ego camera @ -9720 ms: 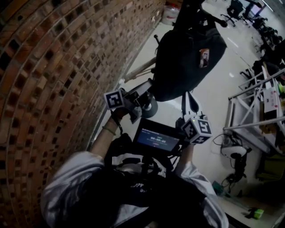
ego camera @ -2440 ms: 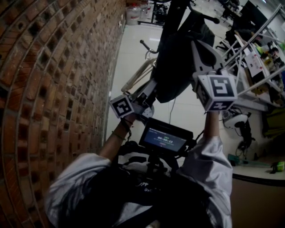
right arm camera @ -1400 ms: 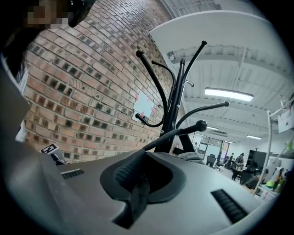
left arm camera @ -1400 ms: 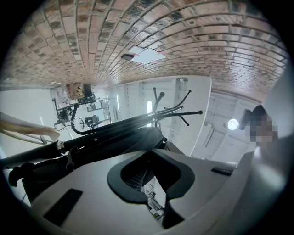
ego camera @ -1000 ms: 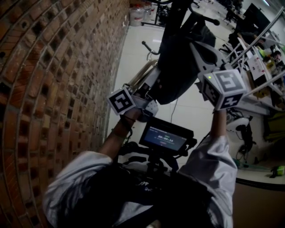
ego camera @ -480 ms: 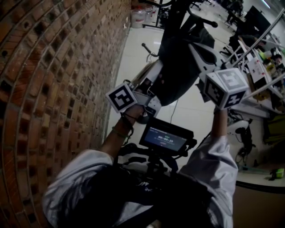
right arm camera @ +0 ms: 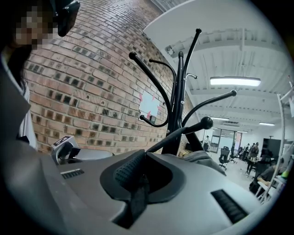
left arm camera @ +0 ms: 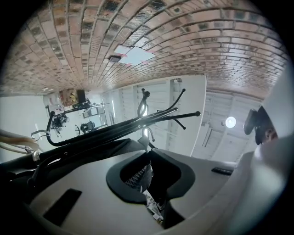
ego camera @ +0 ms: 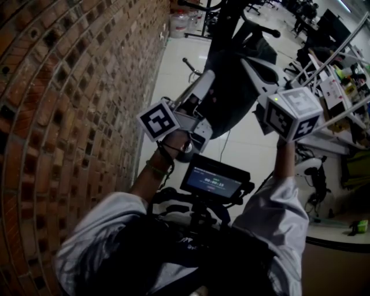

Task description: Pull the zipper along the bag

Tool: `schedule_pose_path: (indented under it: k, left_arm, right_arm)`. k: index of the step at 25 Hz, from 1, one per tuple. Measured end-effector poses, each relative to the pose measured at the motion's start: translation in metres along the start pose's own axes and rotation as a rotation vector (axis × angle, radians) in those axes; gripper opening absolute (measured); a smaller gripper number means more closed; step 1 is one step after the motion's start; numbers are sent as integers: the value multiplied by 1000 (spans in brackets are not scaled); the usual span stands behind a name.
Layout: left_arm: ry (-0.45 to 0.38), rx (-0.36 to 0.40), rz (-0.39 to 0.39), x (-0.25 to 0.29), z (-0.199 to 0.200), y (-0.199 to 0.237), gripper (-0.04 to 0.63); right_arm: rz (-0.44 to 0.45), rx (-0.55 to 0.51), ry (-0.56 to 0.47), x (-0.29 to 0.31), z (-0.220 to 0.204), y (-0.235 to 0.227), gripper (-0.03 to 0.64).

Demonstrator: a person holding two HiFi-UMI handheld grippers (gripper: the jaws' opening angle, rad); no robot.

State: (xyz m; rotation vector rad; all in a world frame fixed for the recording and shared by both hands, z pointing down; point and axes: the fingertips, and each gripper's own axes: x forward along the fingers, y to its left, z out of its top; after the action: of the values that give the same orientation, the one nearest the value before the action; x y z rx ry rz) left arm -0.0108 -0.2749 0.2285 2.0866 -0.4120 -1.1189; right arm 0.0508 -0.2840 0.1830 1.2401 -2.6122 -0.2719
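A black bag (ego camera: 231, 87) hangs from a black coat rack (ego camera: 231, 11). My left gripper (ego camera: 205, 78) points up along the bag's left edge. Its jaws are opening. In the left gripper view (left arm camera: 146, 148) a narrow fold of black fabric lies in the gap, with the bag (left arm camera: 92, 149) off to the left. My right gripper (ego camera: 247, 59) reaches into the bag's upper right side. In the right gripper view (right arm camera: 140, 155) it is shut on a dark strap-like zipper pull (right arm camera: 136, 197). The bag's top (right arm camera: 206, 158) shows just beyond the tips.
A brick wall (ego camera: 75, 87) runs close along the left. A small screen (ego camera: 214, 180) sits on the person's chest rig. Metal frames and cluttered tables (ego camera: 341, 63) stand at the right. A white bucket (ego camera: 179, 23) is on the floor far back.
My left gripper has risen and tilted more upright along the bag's left edge. The right gripper has stayed high at the bag.
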Motion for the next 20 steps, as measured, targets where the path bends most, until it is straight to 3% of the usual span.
schedule_pose_path:
  k: [20]
  left_arm:
    - [16,27,-28,18,7,-11,44]
  right_arm:
    - [18,-103,52,10,-4,27,6]
